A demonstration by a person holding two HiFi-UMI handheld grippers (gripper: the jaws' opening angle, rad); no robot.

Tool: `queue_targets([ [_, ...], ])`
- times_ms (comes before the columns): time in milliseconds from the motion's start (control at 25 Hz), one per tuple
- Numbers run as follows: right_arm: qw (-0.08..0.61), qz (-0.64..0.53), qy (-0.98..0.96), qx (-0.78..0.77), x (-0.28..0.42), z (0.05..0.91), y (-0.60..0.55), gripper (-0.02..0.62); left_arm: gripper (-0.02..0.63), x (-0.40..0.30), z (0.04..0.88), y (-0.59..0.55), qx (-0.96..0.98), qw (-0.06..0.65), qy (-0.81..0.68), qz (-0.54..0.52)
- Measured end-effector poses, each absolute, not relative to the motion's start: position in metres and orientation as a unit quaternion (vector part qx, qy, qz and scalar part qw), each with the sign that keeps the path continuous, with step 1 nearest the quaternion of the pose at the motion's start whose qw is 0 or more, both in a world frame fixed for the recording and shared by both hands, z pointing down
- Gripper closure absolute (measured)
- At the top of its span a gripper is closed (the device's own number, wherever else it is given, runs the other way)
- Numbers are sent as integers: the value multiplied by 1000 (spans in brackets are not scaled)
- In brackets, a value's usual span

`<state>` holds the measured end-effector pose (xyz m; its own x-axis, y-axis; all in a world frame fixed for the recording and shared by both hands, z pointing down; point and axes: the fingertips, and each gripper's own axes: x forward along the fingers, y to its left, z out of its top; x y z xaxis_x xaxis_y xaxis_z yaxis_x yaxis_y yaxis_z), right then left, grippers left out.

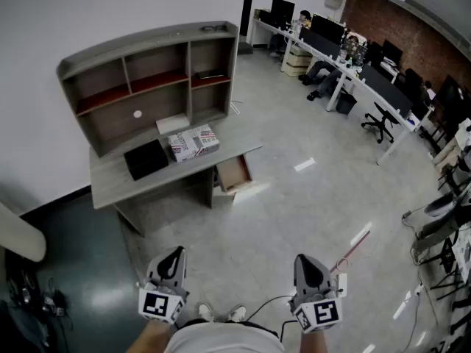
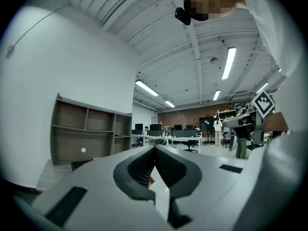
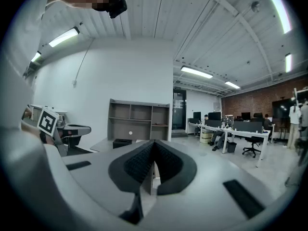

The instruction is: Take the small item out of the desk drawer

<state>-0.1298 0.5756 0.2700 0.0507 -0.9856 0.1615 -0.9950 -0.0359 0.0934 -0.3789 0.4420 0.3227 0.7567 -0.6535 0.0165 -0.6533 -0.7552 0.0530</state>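
A grey desk (image 1: 110, 173) with a shelf hutch (image 1: 147, 79) stands against the white wall, a few steps ahead of me. Its drawer (image 1: 234, 173) is pulled out at the desk's right end; I cannot make out any small item inside from here. My left gripper (image 1: 175, 251) and right gripper (image 1: 303, 259) are held low near my body, far from the desk, both shut and empty. The left gripper (image 2: 155, 148) shows its jaws meeting, with the hutch (image 2: 89, 134) beyond. The right gripper (image 3: 153, 142) is likewise shut, pointing toward the hutch (image 3: 139, 121).
On the desk lie a black box (image 1: 146, 158), a patterned box (image 1: 193, 142) and a white box (image 1: 172, 123). Office desks with monitors (image 1: 346, 57), seated people and chairs (image 1: 379, 120) fill the back right. A red rod (image 1: 352, 252) lies on the floor.
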Motion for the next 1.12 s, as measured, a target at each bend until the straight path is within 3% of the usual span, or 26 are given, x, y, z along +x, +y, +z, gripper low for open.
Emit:
queue_targets([
  [400, 100, 23, -689, 718, -150, 274, 556, 574, 588, -401, 334, 427, 936, 37, -350, -5],
  [600, 73, 31, -683, 726, -149, 285, 559, 574, 588, -399, 356, 427, 938, 51, -342, 0],
  [1120, 70, 75, -679, 727, -65, 328, 497, 572, 588, -311, 385, 377, 942, 62, -327, 44],
])
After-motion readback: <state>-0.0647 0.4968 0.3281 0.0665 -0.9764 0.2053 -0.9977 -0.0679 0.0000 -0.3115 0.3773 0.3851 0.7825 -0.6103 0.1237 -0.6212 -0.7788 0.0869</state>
